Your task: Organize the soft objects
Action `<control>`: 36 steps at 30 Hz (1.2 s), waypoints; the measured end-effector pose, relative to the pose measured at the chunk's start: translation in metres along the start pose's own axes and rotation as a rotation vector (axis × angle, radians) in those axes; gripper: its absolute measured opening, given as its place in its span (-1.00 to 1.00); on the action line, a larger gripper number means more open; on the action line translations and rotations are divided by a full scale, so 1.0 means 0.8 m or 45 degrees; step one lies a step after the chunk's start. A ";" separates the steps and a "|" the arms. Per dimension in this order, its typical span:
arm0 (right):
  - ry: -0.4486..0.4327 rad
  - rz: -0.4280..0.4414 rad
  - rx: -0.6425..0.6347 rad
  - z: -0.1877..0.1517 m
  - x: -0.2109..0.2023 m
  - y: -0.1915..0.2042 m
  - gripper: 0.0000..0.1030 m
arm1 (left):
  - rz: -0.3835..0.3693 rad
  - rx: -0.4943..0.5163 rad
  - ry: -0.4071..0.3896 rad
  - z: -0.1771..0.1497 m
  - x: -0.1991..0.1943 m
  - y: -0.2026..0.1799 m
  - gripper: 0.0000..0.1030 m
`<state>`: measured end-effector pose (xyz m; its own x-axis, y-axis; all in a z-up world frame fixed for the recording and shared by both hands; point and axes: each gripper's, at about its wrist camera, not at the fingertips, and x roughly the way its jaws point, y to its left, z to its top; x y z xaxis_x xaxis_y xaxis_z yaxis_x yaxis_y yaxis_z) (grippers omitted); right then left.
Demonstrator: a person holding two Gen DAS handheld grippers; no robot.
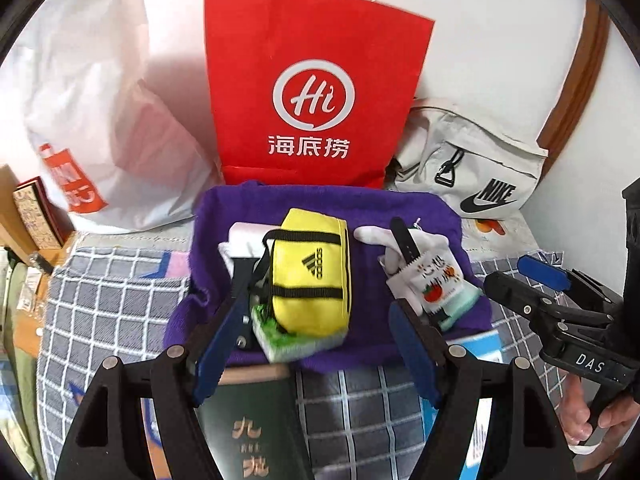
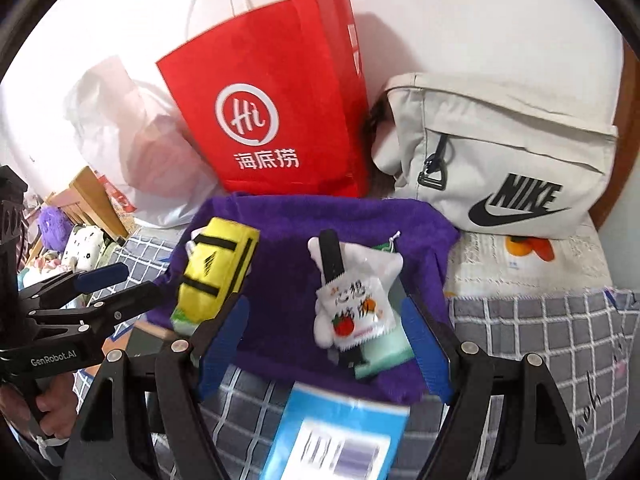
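Right now, both grippers hang over a purple towel point(image 1: 432, 216) spread on a checked blanket point(image 1: 120, 300). The left gripper point(image 1: 312, 320) has its blue fingers wide apart, one on each side of a yellow Adidas pouch point(image 1: 316, 272). It is not squeezing anything. The pouch rests on a green and white tissue pack point(image 1: 288, 340), with a white cloth point(image 1: 244, 240) peeking out behind it.

The right gripper point(image 2: 328, 332) is wide apart too, and it holds nothing. Between its fingers lie a white plush toy point(image 2: 360, 264), a black strap point(image 2: 332, 256) and a snack packet point(image 2: 360, 312) with a tomato picture. They all sit close together on the towel.

Behind the towel stand a red paper bag point(image 1: 320, 80), a white plastic bag point(image 1: 100, 128) and a grey Nike bag point(image 2: 500, 152).

The soft things lie in two little heaps on the towel. That could be how they get gathered up, or how they wait to go into a bag. I cannot tell which. If a grab comes next, the fingers must drop lower and squeeze gently, because these things squash and slip.
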<state>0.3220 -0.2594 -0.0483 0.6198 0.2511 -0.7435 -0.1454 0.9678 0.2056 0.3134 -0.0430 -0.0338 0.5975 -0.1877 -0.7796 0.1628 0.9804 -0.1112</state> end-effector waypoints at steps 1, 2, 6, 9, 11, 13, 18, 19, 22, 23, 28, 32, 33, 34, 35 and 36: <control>-0.003 -0.007 0.001 -0.006 -0.008 0.003 0.52 | 0.006 0.000 -0.005 -0.004 -0.006 -0.001 0.45; -0.008 -0.013 -0.001 -0.011 -0.015 0.006 0.52 | 0.010 -0.001 -0.012 -0.009 -0.015 -0.002 0.45; -0.027 -0.057 -0.008 -0.034 -0.047 0.022 0.54 | 0.005 -0.006 -0.022 -0.031 -0.045 -0.006 0.52; -0.082 -0.079 -0.018 -0.050 -0.075 0.033 0.78 | 0.008 -0.006 -0.045 -0.049 -0.071 -0.011 0.52; -0.118 -0.097 -0.035 -0.062 -0.094 0.042 0.88 | 0.017 0.000 -0.068 -0.063 -0.091 -0.015 0.55; -0.132 -0.116 -0.054 -0.075 -0.111 0.050 0.91 | 0.040 0.001 -0.085 -0.075 -0.109 -0.019 0.66; -0.154 -0.166 -0.063 -0.108 -0.153 0.065 0.94 | 0.134 0.014 -0.145 -0.106 -0.146 -0.025 0.86; -0.161 -0.166 -0.058 -0.117 -0.163 0.067 0.94 | 0.144 0.016 -0.151 -0.114 -0.154 -0.026 0.87; -0.169 -0.160 -0.044 -0.138 -0.185 0.072 0.94 | 0.144 0.011 -0.168 -0.135 -0.172 -0.027 0.87; -0.172 -0.163 -0.046 -0.145 -0.191 0.074 0.94 | 0.139 0.010 -0.174 -0.142 -0.178 -0.027 0.87; -0.184 -0.172 -0.060 -0.181 -0.217 0.082 0.94 | 0.117 -0.006 -0.202 -0.180 -0.205 -0.031 0.87; -0.197 -0.167 -0.052 -0.203 -0.233 0.085 0.94 | 0.098 -0.019 -0.224 -0.203 -0.221 -0.035 0.87; -0.201 -0.168 -0.055 -0.208 -0.237 0.086 0.94 | 0.096 -0.020 -0.230 -0.208 -0.225 -0.035 0.87; -0.205 -0.173 -0.057 -0.213 -0.241 0.086 0.94 | 0.092 -0.019 -0.235 -0.212 -0.229 -0.037 0.87; -0.211 -0.175 -0.059 -0.218 -0.246 0.087 0.94 | 0.090 -0.015 -0.239 -0.216 -0.232 -0.038 0.87; -0.217 -0.174 -0.059 -0.221 -0.249 0.088 0.94 | 0.091 -0.013 -0.243 -0.219 -0.235 -0.039 0.87</control>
<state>0.0522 -0.2380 0.0016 0.7568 0.1142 -0.6436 -0.0836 0.9934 0.0780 0.0587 -0.0277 0.0084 0.7455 -0.1245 -0.6548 0.1070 0.9920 -0.0667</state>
